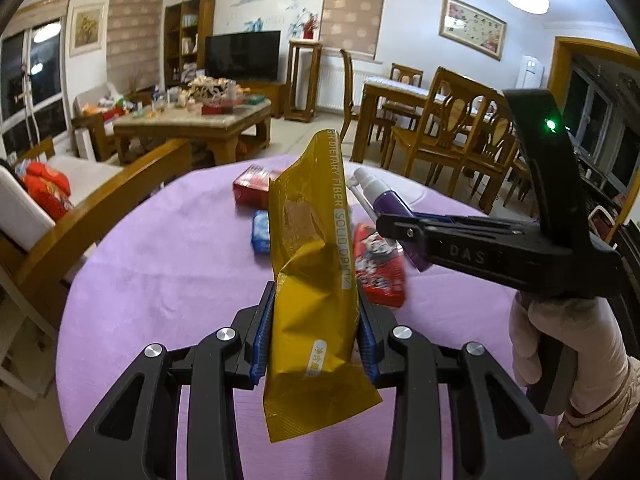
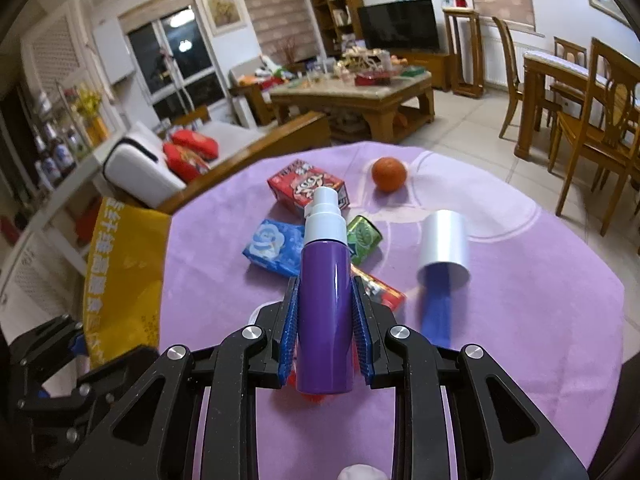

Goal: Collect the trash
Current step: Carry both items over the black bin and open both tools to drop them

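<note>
Left wrist view: the left gripper (image 1: 316, 334) reaches out over a round table covered in a purple cloth (image 1: 160, 280). Its blue-padded jaws are clamped on a crumpled yellow drink-mix pouch (image 1: 312, 264), which stands upright between them, raised above the cloth. Beyond the pouch, lying on the cloth, are a red box (image 1: 252, 185), a small blue tissue pack (image 1: 261, 232) and a red wrapper (image 1: 380, 268). At the right, a gloved hand (image 1: 560, 344) holds the black right gripper seen from the side, with a purple spray bottle (image 1: 384, 196) showing past its tip. A living room with wooden chairs, a coffee table and a television fills the background. Right wrist view: the right gripper (image 2: 325, 330) has its jaws pressed narrow against both sides of the purple spray bottle, which points away from the camera with its white nozzle at the far end. Behind it on the cloth are the red box, the blue tissue pack, a green packet (image 2: 363, 238) and an orange (image 2: 389, 174). To the right lies a blurred blue bottle with a silver cap (image 2: 444, 252). The yellow pouch and part of the left gripper show at the left edge.
</note>
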Demonstrator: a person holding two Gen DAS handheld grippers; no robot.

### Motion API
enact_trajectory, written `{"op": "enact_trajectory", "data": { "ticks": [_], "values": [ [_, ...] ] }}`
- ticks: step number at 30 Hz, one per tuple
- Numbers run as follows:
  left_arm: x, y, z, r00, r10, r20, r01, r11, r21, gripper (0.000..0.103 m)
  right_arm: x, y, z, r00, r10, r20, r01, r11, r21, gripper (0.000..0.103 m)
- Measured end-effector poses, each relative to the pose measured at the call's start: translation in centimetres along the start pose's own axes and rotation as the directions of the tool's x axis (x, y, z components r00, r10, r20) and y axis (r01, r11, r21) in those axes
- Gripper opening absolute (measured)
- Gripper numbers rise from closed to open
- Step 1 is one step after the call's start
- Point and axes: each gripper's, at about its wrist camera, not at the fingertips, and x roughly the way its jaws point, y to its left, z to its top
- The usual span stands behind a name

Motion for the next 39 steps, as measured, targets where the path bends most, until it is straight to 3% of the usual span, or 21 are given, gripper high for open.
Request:
{"op": "enact_trajectory", "data": {
  "ticks": [17,31,39],
  "values": [
    [-1.8,-5.8,1.2,0.996,-0.056,0.076,0.048,0.993,0.106,0.036,-11.7,-4.1,-4.3,0.992,-0.006,0.125,0.001,0.999,0.043,0.025],
    [0.3,-12.6,1.2,0.986,-0.152,0.06,0.139,0.972,0.191,0.036,-19.6,-10.9,-7.9,0.976,-0.105,0.191,0.079,0.987,0.141,0.025],
    [1.8,-17.4,1.1,0.969,-0.246,0.035,0.23,0.941,0.247,0.036,-23.6,-15.8,-11.0,0.962,-0.178,0.208,0.132,0.967,0.22,0.026]
  ]
}}
